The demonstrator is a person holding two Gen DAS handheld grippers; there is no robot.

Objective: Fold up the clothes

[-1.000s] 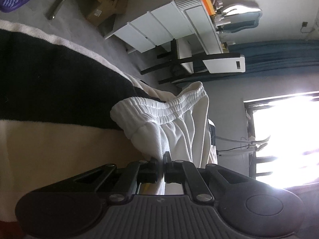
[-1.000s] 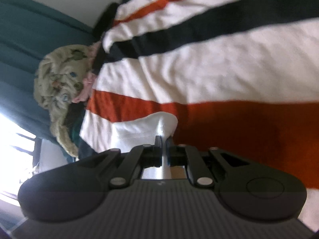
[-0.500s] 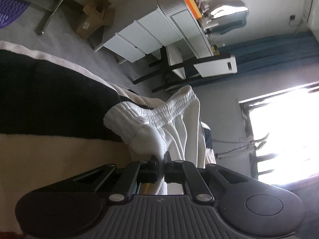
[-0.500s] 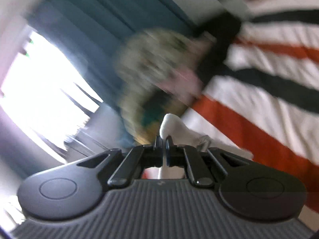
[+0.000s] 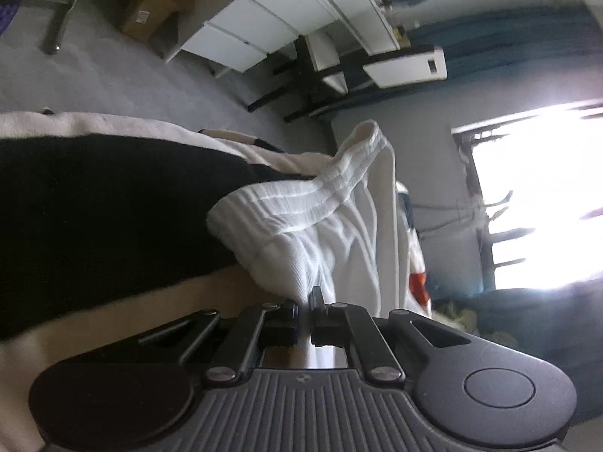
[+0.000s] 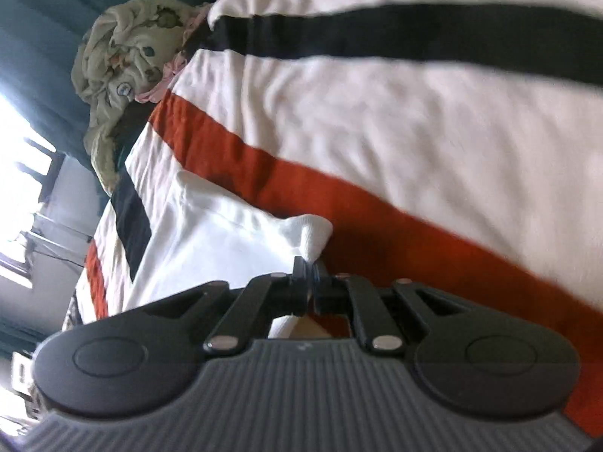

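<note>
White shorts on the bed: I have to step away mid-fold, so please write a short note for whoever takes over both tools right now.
Left tool: shut on the shorts below the waistband.
Right tool: shut on a corner of the shorts.
Shorts partly lifted over the striped blanket.
Done: both ends gripped.
Left: bring the ends together, lay flat, let go. How far the fold has got is unclear.

The shorts (image 5: 331, 222) lie on the blanket (image 5: 94, 207), one end pinched in the left gripper (image 5: 304, 301), the other in the right gripper (image 6: 307, 271). Far beyond the bed edge stand drawers (image 5: 248, 30), with a chair (image 5: 320, 64) to their right and a cardboard box (image 5: 154, 7) to their left. A crumpled bundle of cloth (image 6: 124, 56) lies at the blanket's far left corner.
</note>
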